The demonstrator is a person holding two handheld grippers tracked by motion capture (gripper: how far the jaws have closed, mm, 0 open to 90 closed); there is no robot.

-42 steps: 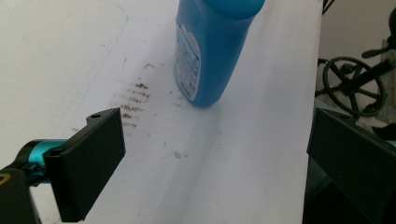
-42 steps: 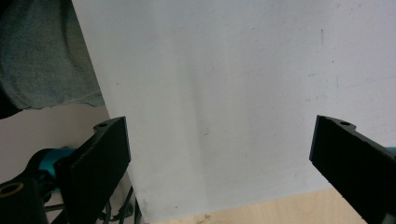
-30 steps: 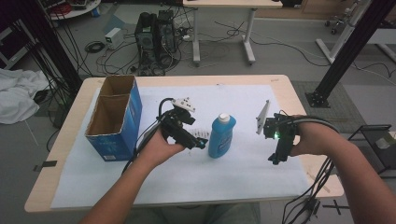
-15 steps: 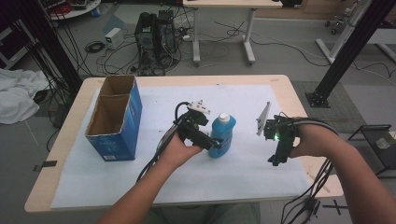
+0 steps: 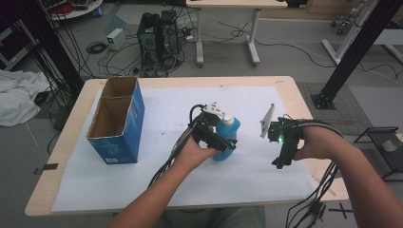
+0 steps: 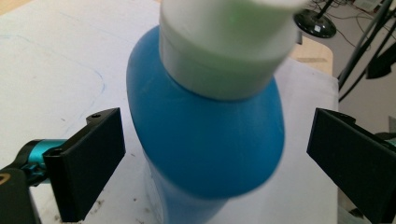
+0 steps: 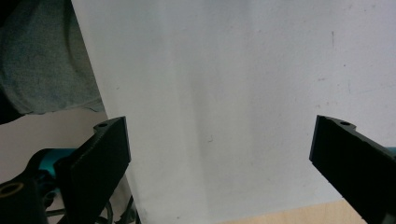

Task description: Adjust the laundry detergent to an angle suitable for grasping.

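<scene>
Bottle (image 6: 205,135) between the wide-apart jaws of the left tongs (image 6: 215,158).

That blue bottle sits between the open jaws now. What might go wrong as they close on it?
1. The blue bottle is rounded, and the left gripper has gaps on both sides. If one jaw touches first, it may tip or slide on the white sheet.
2. The jaws sit near the shoulder under the white cap; a grip on that curve could slip upward.
</scene>
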